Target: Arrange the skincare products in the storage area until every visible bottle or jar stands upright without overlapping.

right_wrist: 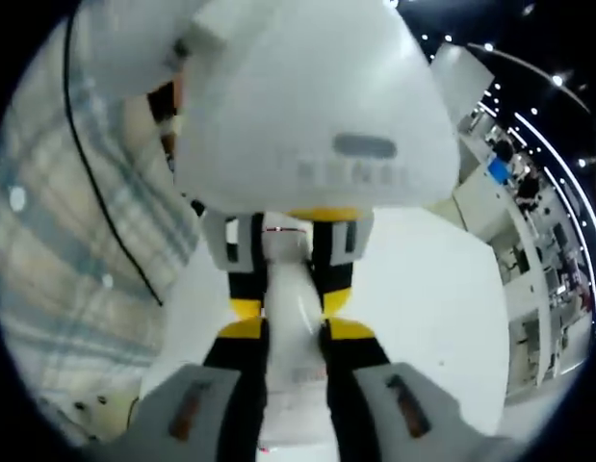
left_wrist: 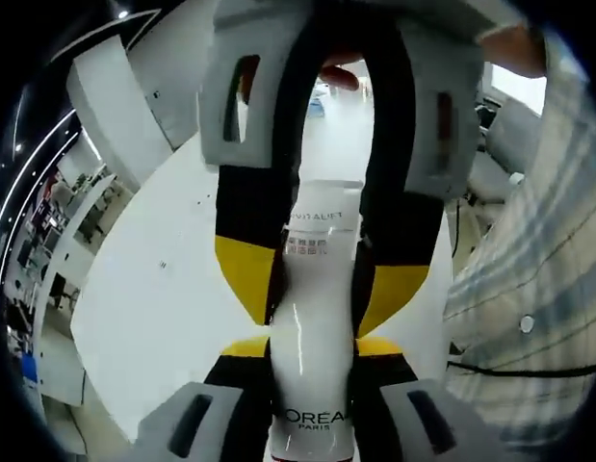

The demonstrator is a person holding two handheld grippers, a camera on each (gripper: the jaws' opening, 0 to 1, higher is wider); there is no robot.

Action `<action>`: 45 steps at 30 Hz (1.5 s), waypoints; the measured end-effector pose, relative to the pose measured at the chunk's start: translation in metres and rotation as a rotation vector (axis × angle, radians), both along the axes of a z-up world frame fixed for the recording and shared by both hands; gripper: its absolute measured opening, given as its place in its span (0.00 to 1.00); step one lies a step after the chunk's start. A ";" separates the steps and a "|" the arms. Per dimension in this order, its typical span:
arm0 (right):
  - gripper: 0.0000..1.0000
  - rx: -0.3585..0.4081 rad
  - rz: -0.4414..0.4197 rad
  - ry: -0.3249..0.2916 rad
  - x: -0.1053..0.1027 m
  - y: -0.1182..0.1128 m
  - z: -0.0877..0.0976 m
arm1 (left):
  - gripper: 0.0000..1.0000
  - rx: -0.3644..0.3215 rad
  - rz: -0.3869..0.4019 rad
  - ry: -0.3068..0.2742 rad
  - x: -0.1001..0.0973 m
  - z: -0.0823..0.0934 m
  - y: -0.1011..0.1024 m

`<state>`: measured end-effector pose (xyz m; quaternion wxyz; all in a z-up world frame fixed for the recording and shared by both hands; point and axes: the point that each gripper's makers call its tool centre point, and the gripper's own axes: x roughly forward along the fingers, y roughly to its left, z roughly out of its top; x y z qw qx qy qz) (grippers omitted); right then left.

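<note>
Two tongs, left (left_wrist: 312, 351) and right (right_wrist: 293, 332), are both clamped on one glossy white plastic L'Oreal bottle (left_wrist: 312, 318), held above the white desk (left_wrist: 153, 289). It looks light, stiff and slippery; grip the middle.

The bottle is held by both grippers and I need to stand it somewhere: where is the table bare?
In the left gripper view the white table is bare left of the bottle. In the right gripper view it is bare right of the bottle. It is crowded around the bottle, where the left gripper and right gripper meet, and toward the plaid sleeve.
</note>
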<state>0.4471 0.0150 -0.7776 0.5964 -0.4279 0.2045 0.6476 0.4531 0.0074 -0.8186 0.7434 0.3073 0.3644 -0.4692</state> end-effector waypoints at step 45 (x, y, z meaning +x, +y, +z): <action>0.39 1.021 -0.888 1.018 0.023 -0.005 0.055 | 0.20 -0.437 0.327 -0.019 0.011 0.050 -0.006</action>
